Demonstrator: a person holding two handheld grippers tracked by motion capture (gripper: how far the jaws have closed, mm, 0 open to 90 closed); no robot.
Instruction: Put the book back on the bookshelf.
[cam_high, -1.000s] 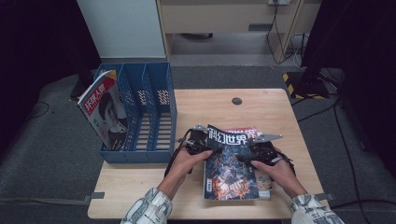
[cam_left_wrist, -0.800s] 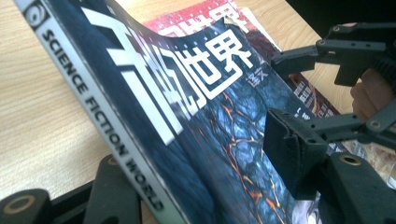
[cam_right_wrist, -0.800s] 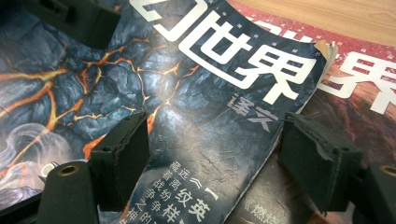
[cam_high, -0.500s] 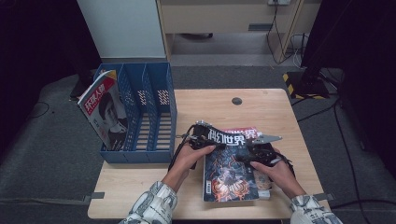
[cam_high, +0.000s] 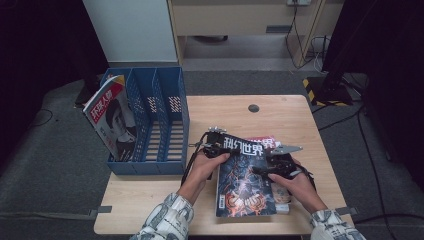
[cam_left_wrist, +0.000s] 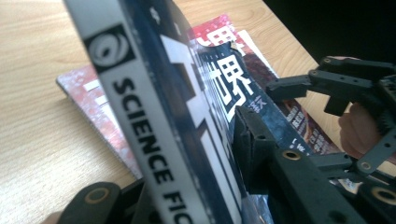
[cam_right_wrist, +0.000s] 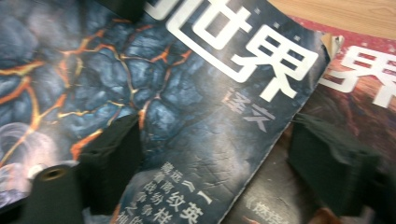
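A dark magazine (cam_high: 245, 180) with white title characters and orange cracks lies tilted on a red magazine (cam_high: 265, 141) on the table. My left gripper (cam_high: 214, 146) is at its far left corner. In the left gripper view the jaws of the left gripper (cam_left_wrist: 177, 168) have just been closing and now press on the white spine of the dark magazine (cam_left_wrist: 154, 140). My right gripper (cam_high: 270, 167) is at the magazine's right edge. Its jaws have just been opening: in the right gripper view the right gripper (cam_right_wrist: 217, 154) stands wide, one jaw over the dark magazine's cover (cam_right_wrist: 187, 93), the other over the red magazine (cam_right_wrist: 364, 84).
A blue file rack (cam_high: 150, 120) stands at the table's left, with a red-titled magazine (cam_high: 110, 120) leaning in its leftmost slot. A black round cap (cam_high: 253, 108) sits near the far edge. Bare wooden table (cam_high: 150, 200) lies in front of the rack.
The left hand has shifted slightly at the dark magazine's far left corner. The right hand has kept still.
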